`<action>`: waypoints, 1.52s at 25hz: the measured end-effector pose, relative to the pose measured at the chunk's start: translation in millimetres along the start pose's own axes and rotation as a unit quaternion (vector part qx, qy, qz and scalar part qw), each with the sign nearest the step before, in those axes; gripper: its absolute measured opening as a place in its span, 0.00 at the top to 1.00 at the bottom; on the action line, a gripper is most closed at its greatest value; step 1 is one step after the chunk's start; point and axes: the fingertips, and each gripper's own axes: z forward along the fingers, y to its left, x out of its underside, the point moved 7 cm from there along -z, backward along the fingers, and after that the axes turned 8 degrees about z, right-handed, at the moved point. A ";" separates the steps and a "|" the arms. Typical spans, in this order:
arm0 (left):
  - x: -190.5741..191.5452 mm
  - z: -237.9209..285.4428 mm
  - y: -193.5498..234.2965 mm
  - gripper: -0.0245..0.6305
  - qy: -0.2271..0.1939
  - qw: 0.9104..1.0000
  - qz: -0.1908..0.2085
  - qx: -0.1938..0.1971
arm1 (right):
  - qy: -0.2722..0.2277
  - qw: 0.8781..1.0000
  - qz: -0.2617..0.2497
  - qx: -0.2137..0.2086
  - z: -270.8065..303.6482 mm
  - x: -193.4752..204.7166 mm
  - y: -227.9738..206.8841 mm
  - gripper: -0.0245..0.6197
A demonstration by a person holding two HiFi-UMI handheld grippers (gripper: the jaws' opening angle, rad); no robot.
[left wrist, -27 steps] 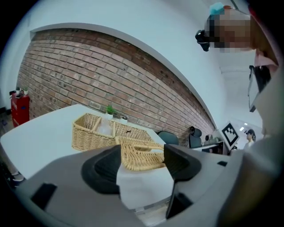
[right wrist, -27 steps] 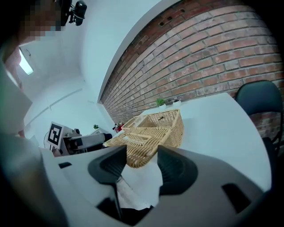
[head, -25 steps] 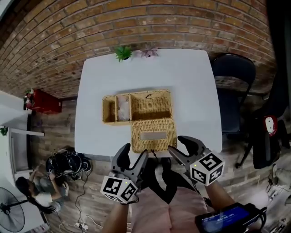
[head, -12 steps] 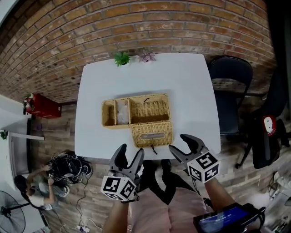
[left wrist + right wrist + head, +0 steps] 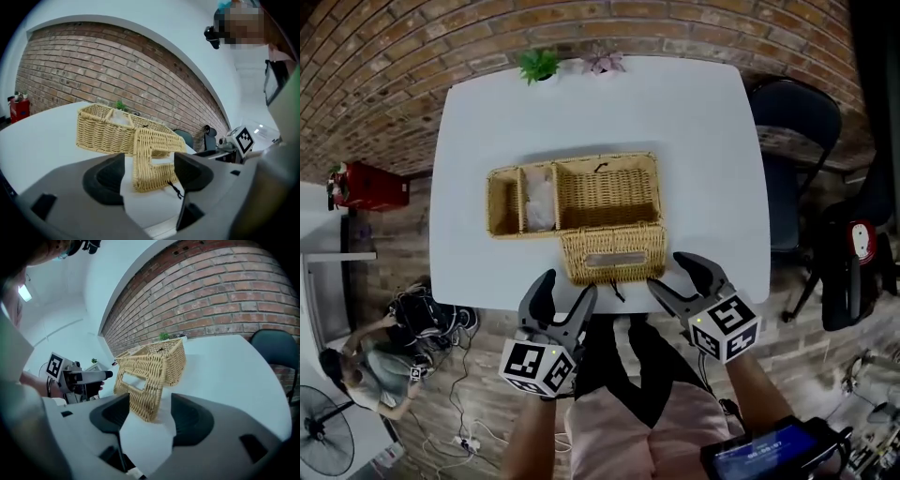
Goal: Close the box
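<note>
A wicker box point(image 5: 572, 196) stands open on the white table point(image 5: 694, 131). Its lid point(image 5: 612, 253) hangs down over the near side, with a slot in the middle and a dark cord below. The left compartment holds something pale point(image 5: 540, 208). My left gripper point(image 5: 562, 297) hovers open at the table's near edge, just left of the lid point(image 5: 154, 157). My right gripper point(image 5: 677, 279) is at the lid's right corner point(image 5: 140, 383), its jaws opening with nothing between them.
Two small potted plants point(image 5: 538, 64) stand at the table's far edge by a brick wall. A dark chair point(image 5: 797, 122) stands to the right. On the floor to the left are a red object point(image 5: 366, 187), cables and a fan point(image 5: 323, 445).
The view has shifted nearer the table, so the box looks larger and lower in frame. Both grippers have come closer to the hanging lid. The right jaws have spread wider.
</note>
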 end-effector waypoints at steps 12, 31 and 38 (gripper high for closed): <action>20.7 14.7 5.7 0.45 0.012 1.000 -0.015 0.014 | 0.049 0.998 -0.014 -0.029 18.3 19.7 1.6 0.52; 4.1 -22.2 -20.5 0.45 -0.007 0.996 -0.055 0.068 | 0.049 0.995 0.023 -0.085 -20.8 8.9 31.3 0.56; -22.1 -28.9 -18.0 0.45 -0.049 0.990 -0.103 0.079 | 0.017 0.995 -0.001 -0.098 -32.1 -10.8 42.6 0.50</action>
